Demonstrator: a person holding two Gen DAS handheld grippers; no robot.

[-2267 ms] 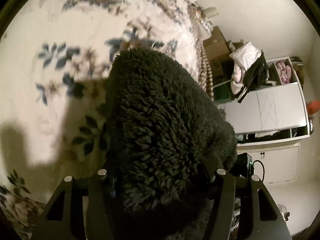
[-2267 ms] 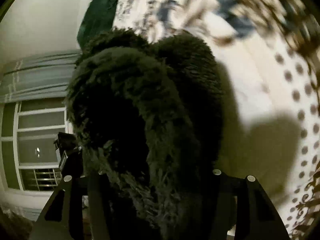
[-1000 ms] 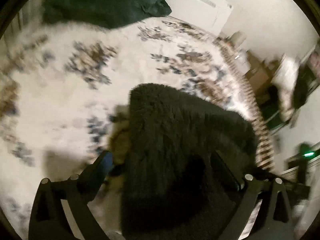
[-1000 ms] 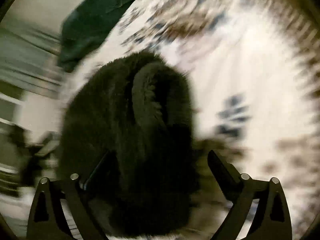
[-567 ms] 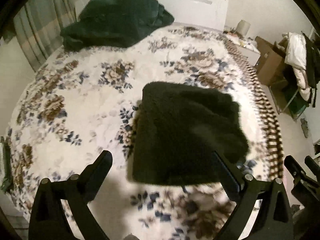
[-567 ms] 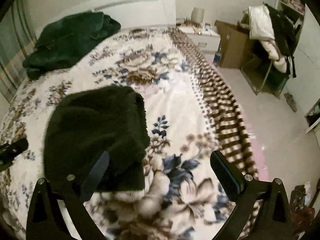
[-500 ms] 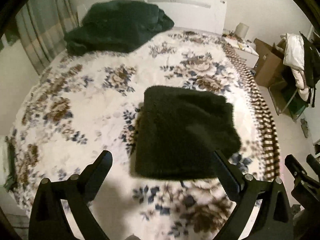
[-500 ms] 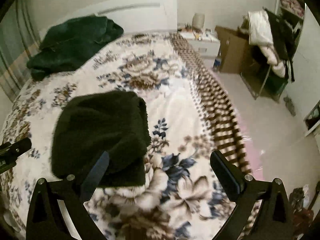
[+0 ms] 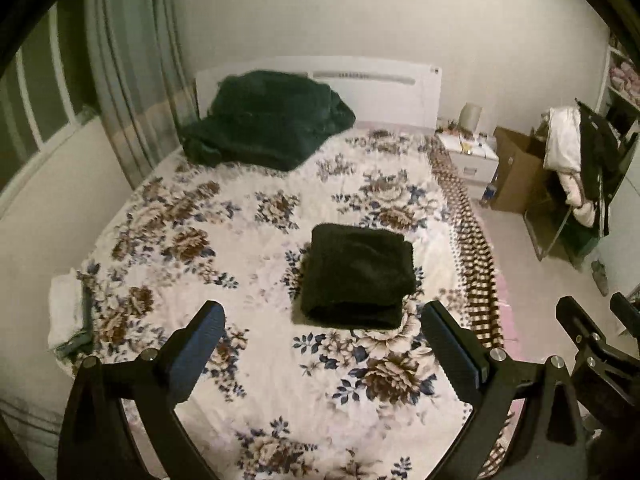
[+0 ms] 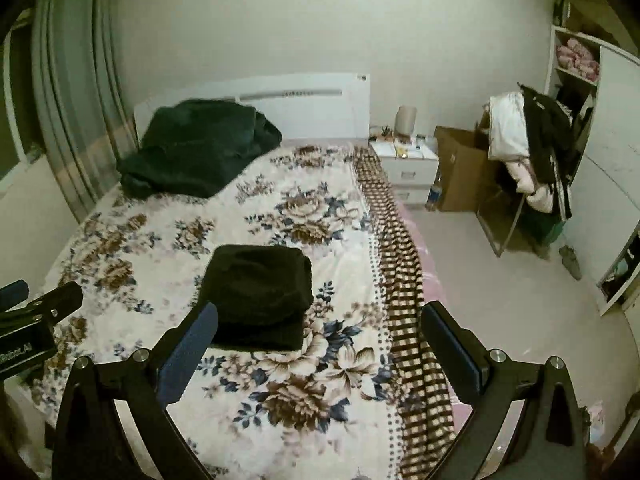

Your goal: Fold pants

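The black fuzzy pants [image 9: 358,274] lie folded in a compact rectangle on the floral bedspread [image 9: 224,264], right of the bed's middle; they also show in the right wrist view [image 10: 258,294]. My left gripper [image 9: 320,316] is open and empty, held back and above the bed's near end. My right gripper [image 10: 318,318] is open and empty, also well short of the pants. The right gripper's fingers [image 9: 576,320] show at the right edge of the left wrist view, and the left gripper's fingers [image 10: 48,304] at the left edge of the right wrist view.
A dark green blanket [image 9: 264,136] is heaped at the headboard [image 9: 384,92]. A white nightstand [image 10: 408,164], a cardboard box [image 10: 460,168] and a rack draped with clothes [image 10: 528,148] stand to the right of the bed. Curtains [image 9: 132,92] hang at the left.
Both grippers let go of the pants, opened, and pulled back and up from the bed. The pants now rest folded on the bedspread, and the whole room is in view.
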